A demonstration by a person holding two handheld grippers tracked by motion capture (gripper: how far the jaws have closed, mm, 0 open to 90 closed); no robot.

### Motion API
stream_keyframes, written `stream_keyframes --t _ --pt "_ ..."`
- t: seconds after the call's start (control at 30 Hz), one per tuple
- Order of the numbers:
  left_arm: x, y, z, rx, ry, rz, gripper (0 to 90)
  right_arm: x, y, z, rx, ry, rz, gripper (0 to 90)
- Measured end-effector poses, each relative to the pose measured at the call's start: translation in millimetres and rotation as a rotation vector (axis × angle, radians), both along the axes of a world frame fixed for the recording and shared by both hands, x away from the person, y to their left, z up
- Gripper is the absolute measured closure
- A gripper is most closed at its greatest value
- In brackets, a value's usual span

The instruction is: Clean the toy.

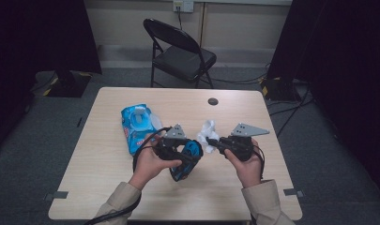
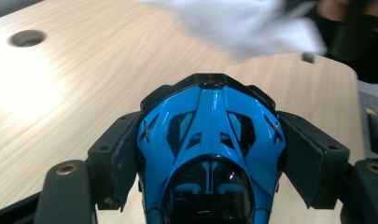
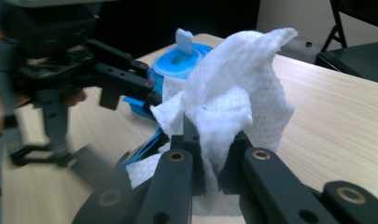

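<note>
A glossy blue-and-black plastic object (image 1: 182, 169) is clamped in my left gripper (image 1: 190, 157) just above the table. In the left gripper view its blue shell (image 2: 210, 121) sits between the two black pads (image 2: 123, 158), which press on its sides. My right gripper (image 1: 211, 140) is shut on a crumpled white wipe (image 1: 207, 129), held close to the right of the blue object. Seen from the right gripper view, the wipe (image 3: 238, 79) bunches up out of the closed jaws of that gripper (image 3: 210, 140), and the left gripper (image 3: 107, 79) is beyond it at the left.
A blue pack of wet wipes (image 1: 136, 124) lies on the wooden table (image 1: 131, 192) left of centre, its lid flipped up (image 3: 183, 42). A round cable hole (image 1: 213, 101) sits near the far edge. A black folding chair (image 1: 183, 54) stands behind the table.
</note>
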State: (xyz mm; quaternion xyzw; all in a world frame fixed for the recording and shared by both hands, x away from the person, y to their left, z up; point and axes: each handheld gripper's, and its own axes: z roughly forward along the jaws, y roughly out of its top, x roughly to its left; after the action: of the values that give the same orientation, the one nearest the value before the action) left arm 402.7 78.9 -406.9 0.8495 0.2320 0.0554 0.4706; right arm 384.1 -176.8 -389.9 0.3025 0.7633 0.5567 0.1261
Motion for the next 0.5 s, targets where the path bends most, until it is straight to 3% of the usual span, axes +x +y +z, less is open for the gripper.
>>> stream_keyframes --t 0.1,0.27,0.33,0.5 --pt "3.5 5.4 0.9 -0.008 0.000 0.022 26.3 -4.4 -0.3 -1.9 0.024 0.003 0.033 85.2" --pt "6.0 4.6 4.8 -0.029 -0.007 0.024 26.3 -12.4 11.6 -9.5 0.006 0.003 0.090 85.2" --pt "6.1 3.7 5.4 -0.010 -0.011 0.024 26.3 -14.3 14.6 -12.6 -0.001 -0.001 0.093 85.2" --pt "5.8 3.0 3.4 -0.018 -0.010 0.026 26.3 -13.3 9.4 -18.5 0.027 0.020 0.093 85.2"
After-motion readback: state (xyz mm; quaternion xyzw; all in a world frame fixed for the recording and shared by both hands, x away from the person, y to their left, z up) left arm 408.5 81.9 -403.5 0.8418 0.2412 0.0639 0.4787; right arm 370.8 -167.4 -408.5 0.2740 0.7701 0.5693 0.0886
